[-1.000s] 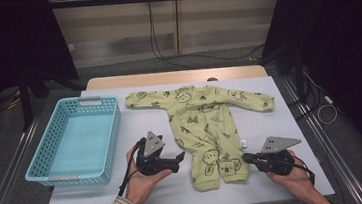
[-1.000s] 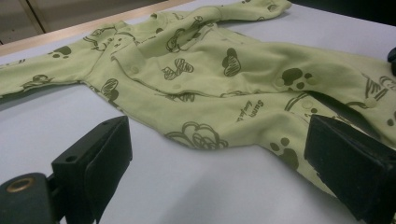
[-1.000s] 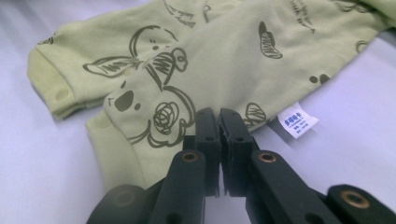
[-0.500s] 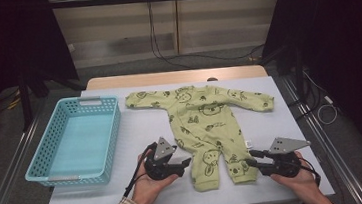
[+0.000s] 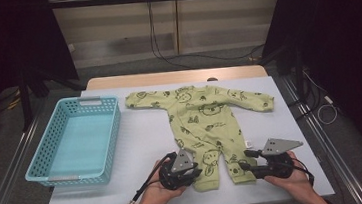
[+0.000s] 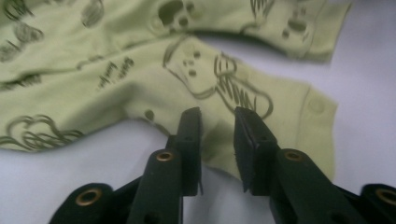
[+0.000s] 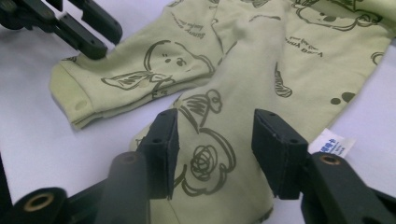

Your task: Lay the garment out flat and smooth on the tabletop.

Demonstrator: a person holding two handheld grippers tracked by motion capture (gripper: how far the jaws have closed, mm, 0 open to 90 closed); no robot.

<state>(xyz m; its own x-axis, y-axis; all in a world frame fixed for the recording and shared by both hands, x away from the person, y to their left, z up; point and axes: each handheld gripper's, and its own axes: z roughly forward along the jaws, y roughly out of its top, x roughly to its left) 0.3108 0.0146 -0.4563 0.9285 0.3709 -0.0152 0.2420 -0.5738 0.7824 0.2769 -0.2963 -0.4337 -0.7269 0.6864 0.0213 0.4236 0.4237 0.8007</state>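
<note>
the green baby romper (image 5: 202,120) lies flat and spread on the white table (image 5: 143,151), legs toward the near edge, nothing folded yet. the left gripper (image 5: 188,172) has just been closing, its jaws narrow around the edge of the left leg cuff. the right gripper (image 5: 245,160) has just been opening, its jaws half wide astride the right leg, not pinching it. the turquoise basket (image 5: 75,142) sits left, empty. dark curtains flank the room; cables hang down the far wall.

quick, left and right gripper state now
left gripper: jaws just closing around a leg of the romper, grip unclear.
right gripper: open, jaws just widening over the other leg.
</note>
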